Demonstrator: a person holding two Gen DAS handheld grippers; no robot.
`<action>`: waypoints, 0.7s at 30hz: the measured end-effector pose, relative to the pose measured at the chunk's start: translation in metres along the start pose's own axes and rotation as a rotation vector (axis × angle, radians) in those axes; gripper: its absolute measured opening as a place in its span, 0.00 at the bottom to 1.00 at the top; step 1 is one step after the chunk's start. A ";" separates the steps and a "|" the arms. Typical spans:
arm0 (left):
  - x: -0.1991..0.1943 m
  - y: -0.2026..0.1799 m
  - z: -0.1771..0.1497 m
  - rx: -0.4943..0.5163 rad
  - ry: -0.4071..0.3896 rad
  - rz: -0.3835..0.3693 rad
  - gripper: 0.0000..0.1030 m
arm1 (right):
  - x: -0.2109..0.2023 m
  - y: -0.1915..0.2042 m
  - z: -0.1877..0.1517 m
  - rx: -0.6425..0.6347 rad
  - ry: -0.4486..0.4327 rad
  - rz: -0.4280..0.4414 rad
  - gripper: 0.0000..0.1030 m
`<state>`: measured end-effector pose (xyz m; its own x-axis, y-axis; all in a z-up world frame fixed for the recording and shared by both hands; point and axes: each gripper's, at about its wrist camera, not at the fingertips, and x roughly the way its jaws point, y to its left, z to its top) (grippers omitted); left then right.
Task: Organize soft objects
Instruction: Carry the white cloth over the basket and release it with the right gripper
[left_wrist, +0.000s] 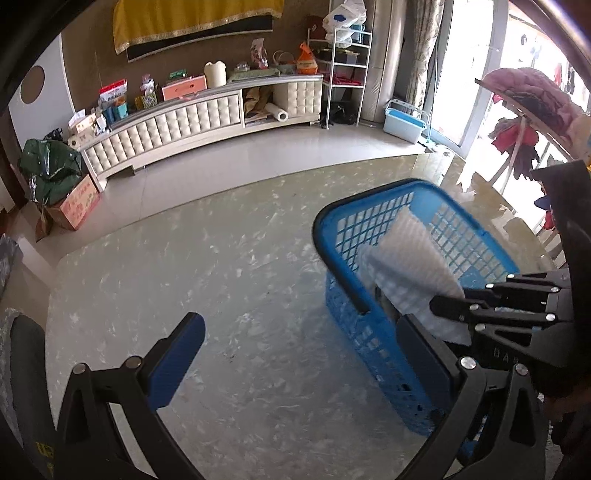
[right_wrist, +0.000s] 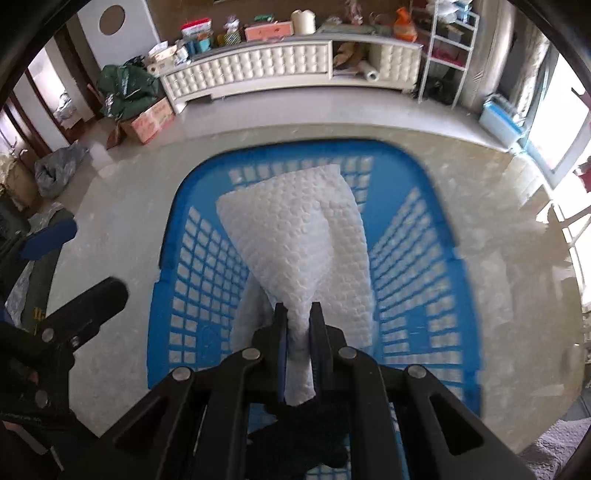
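Note:
A blue plastic basket (left_wrist: 334, 218) (right_wrist: 436, 173) stands on the marble-patterned table (left_wrist: 184, 266) (right_wrist: 118, 221). My right gripper (right_wrist: 298, 317) (left_wrist: 443, 308) is shut on a bunched end of a white, bumpy-textured cloth (right_wrist: 295, 236) (left_wrist: 406, 251). The cloth hangs down inside the basket, between its lattice walls. Something dark (right_wrist: 303, 435) lies low in the basket under the gripper; what it is I cannot tell. My left gripper (left_wrist: 301, 343) (right_wrist: 77, 264) is held wide open over the bare table just left of the basket, with nothing between its blue pads (left_wrist: 177, 358).
Past the table's far edge are a tiled floor and a long white padded cabinet (left_wrist: 166, 125) with clutter on top. A cardboard box (left_wrist: 75, 205) and green bags sit at the left. A light blue tub (left_wrist: 404, 123), a white rack (left_wrist: 341, 62) and a stand with pink fabric (left_wrist: 532, 96) are at the right.

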<state>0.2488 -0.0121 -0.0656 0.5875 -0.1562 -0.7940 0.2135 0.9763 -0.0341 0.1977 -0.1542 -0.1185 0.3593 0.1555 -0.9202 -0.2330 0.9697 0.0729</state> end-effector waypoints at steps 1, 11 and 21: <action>0.003 0.002 -0.001 -0.002 0.005 -0.002 1.00 | 0.005 0.004 0.001 -0.006 0.015 0.012 0.10; 0.016 0.010 -0.007 -0.014 0.023 -0.020 1.00 | 0.034 0.025 0.024 0.023 0.119 0.120 0.19; 0.009 0.005 -0.015 -0.004 0.018 -0.015 1.00 | 0.023 0.020 0.025 0.047 0.104 0.110 0.56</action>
<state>0.2434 -0.0059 -0.0823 0.5699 -0.1685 -0.8043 0.2195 0.9744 -0.0486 0.2241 -0.1259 -0.1287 0.2373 0.2436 -0.9404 -0.2229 0.9559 0.1913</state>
